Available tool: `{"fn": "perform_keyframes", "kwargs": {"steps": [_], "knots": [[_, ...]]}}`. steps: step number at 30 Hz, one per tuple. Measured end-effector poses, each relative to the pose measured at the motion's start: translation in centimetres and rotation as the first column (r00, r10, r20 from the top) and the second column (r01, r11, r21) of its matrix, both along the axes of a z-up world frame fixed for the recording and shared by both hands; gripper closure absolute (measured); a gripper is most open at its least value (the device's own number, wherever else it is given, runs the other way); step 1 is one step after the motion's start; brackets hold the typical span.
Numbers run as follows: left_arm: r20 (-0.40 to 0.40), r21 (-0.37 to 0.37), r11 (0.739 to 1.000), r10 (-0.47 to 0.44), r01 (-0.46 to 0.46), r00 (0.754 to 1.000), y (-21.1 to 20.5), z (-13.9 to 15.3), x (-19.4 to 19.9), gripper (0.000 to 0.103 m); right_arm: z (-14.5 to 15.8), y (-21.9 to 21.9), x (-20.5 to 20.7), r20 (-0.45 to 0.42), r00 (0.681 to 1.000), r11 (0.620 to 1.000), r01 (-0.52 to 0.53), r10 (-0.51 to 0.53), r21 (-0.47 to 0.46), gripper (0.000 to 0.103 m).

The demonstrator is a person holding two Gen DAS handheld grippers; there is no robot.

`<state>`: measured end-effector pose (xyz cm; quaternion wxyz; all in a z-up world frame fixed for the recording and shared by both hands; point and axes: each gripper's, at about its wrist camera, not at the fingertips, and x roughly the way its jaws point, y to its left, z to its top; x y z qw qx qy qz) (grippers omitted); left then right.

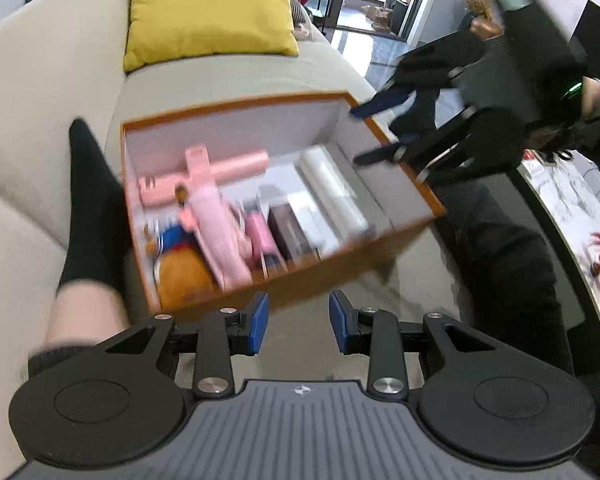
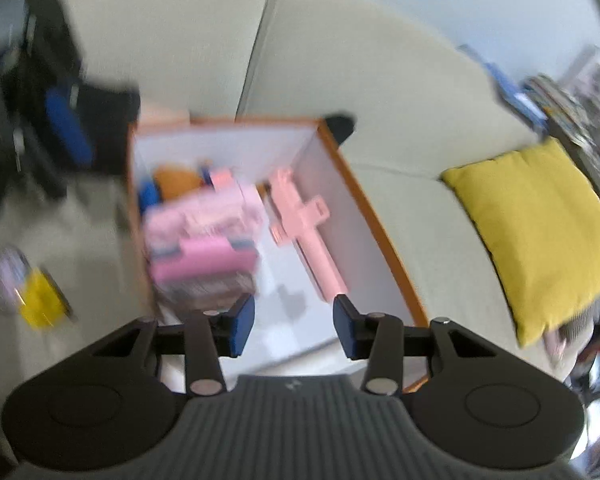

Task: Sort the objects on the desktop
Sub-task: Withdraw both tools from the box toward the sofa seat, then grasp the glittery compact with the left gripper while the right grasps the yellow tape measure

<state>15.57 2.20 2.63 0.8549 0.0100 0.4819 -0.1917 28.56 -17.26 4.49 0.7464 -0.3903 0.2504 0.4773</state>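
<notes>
An orange-edged box (image 1: 236,200) with a pale lining sits on a beige sofa (image 1: 52,120), and it holds the sorted things: a pink T-shaped tool (image 1: 204,172) lying along the far side, a pink case (image 1: 260,236), a dark small box (image 1: 292,232), a clear plastic roll (image 1: 332,192) and an orange-brown plush toy (image 1: 184,276) in the near corner. The left gripper (image 1: 298,322) hangs just outside the box's near wall with its blue pads apart and nothing between them. The right gripper (image 2: 294,326) is poised above the box, over its white bottom, its jaws likewise apart and empty. A yellow cushion (image 1: 208,8) leans on the sofa beyond the box. A person's foot in a black sock (image 1: 88,208) lies beside the box.
</notes>
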Motion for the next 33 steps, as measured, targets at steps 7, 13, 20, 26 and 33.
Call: {"fn": "perform_keyframes", "kwargs": {"steps": [7,13,20,26,33], "knots": [[-0.115,0.053,0.998,0.02,-0.014,0.993,-0.6,-4.2,-5.9,0.051,-4.0,-1.2,-7.6,-0.25,0.953,0.957,0.22,-0.169,0.191,0.056],[-0.19,0.078,0.99,0.127,-0.114,0.974,-0.6,-9.2,-8.7,0.046,-11.9,-1.4,-11.4,-0.548,0.784,0.864,0.461,-0.291,0.202,0.056],[-0.202,0.106,0.962,0.269,-0.252,0.942,-0.4,-11.8,-9.4,0.038,-16.4,-0.6,-12.6,-0.691,0.641,0.754,0.622,-0.335,0.211,0.056],[-0.214,0.201,0.952,0.271,-0.229,0.939,-1.9,-13.8,-9.3,0.025,-18.3,0.6,-12.1,-0.734,0.581,0.725,0.665,-0.351,0.179,0.056],[-0.249,0.166,0.966,0.235,-0.197,0.94,-2.0,-15.2,-8.9,0.012,-19.4,0.9,-11.4,-0.782,0.528,0.717,0.679,-0.332,0.155,0.056]]}}
